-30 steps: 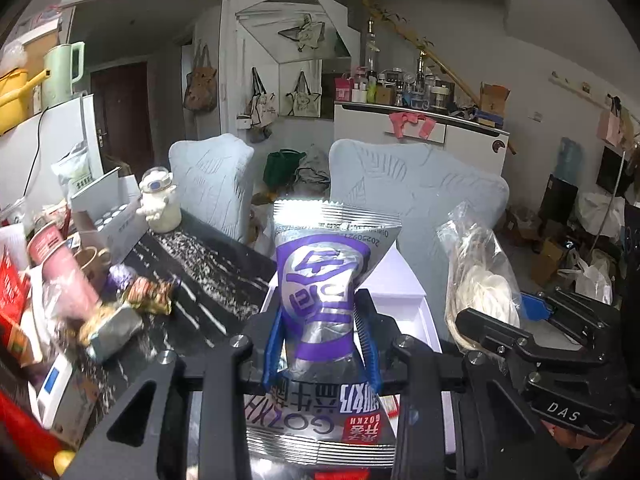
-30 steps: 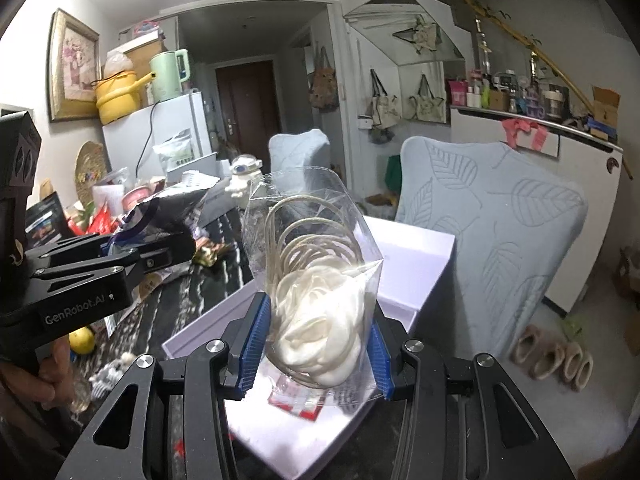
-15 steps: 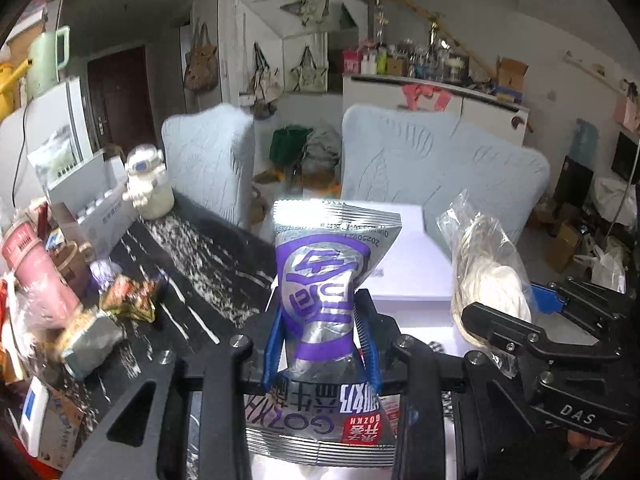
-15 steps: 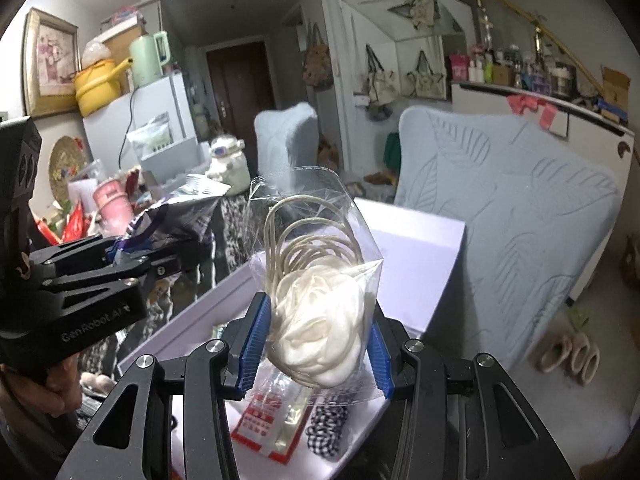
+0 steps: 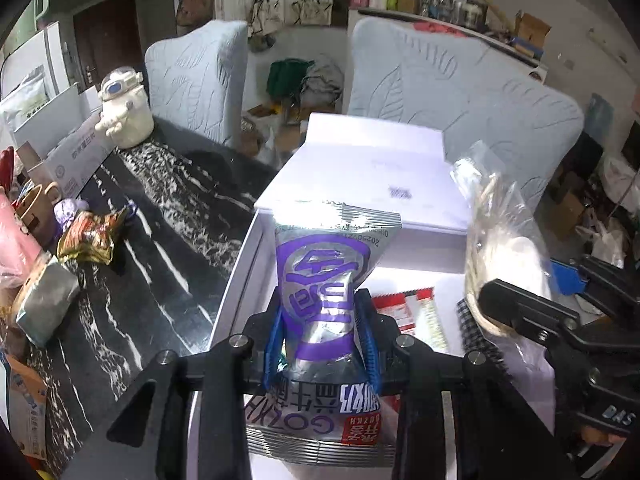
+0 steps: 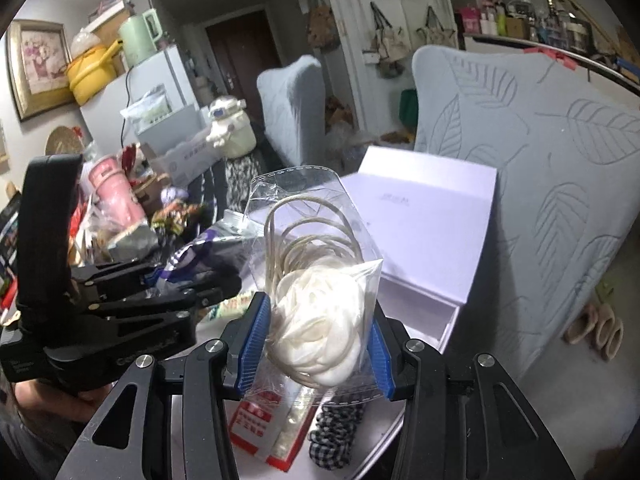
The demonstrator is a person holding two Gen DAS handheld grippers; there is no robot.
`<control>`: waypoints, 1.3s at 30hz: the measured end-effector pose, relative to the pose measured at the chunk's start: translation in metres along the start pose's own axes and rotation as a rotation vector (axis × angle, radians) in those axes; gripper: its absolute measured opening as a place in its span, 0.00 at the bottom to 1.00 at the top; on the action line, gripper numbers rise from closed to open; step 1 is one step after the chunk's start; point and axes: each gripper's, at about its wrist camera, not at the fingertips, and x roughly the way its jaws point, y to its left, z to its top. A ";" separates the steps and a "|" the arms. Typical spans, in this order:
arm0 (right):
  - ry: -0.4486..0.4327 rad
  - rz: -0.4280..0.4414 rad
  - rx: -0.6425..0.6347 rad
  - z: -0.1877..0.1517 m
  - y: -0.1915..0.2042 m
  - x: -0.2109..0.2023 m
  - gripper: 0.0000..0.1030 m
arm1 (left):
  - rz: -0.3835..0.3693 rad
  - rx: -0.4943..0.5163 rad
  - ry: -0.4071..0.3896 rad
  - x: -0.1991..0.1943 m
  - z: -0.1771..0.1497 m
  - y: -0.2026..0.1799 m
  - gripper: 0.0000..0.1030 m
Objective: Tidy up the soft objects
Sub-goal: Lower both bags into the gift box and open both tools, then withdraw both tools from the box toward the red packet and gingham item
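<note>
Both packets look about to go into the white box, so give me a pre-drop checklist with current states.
1. Left gripper fingers clamped on the purple snack packet: ok.
2. Right gripper clamped on the clear bag of cord: ok.
3. White box open, lid up: ok.
4. Both packets over the box: ok.
5. Free floor space inside, given the red-and-white packet and checkered scrunchie: cannot tell.

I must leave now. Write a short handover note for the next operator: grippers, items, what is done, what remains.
Left gripper: shut on the purple snack pouch, held above the open white box.
Right gripper: shut on the clear bag of cord, also over the box.
Done: a red-and-white packet and a checkered scrunchie lie inside.
Left: lower and release both; wrapped snacks wait on the black table.
</note>
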 end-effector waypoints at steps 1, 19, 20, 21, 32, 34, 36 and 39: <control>0.009 0.000 0.000 -0.001 0.000 0.002 0.45 | 0.002 0.000 0.008 0.002 -0.001 -0.001 0.32; 0.102 -0.117 -0.050 -0.018 0.010 0.005 0.56 | 0.075 -0.024 0.087 0.006 -0.002 -0.009 0.63; 0.099 -0.122 -0.046 -0.017 0.009 0.004 0.57 | 0.080 -0.024 0.076 0.003 -0.002 -0.009 0.68; 0.095 -0.125 -0.045 -0.016 0.009 0.002 0.58 | 0.086 -0.025 0.063 0.000 -0.001 -0.009 0.68; 0.027 -0.143 -0.034 -0.005 0.013 -0.026 0.59 | 0.078 -0.034 -0.026 -0.036 0.011 -0.010 0.69; 0.008 -0.147 -0.036 -0.003 0.015 -0.033 0.59 | 0.078 -0.028 -0.039 -0.045 0.013 -0.013 0.69; -0.012 -0.147 -0.036 0.000 0.017 -0.042 0.59 | 0.085 -0.020 -0.056 -0.055 0.013 -0.015 0.69; -0.041 -0.149 -0.036 0.003 0.022 -0.057 0.59 | 0.088 -0.008 -0.093 -0.075 0.014 -0.020 0.69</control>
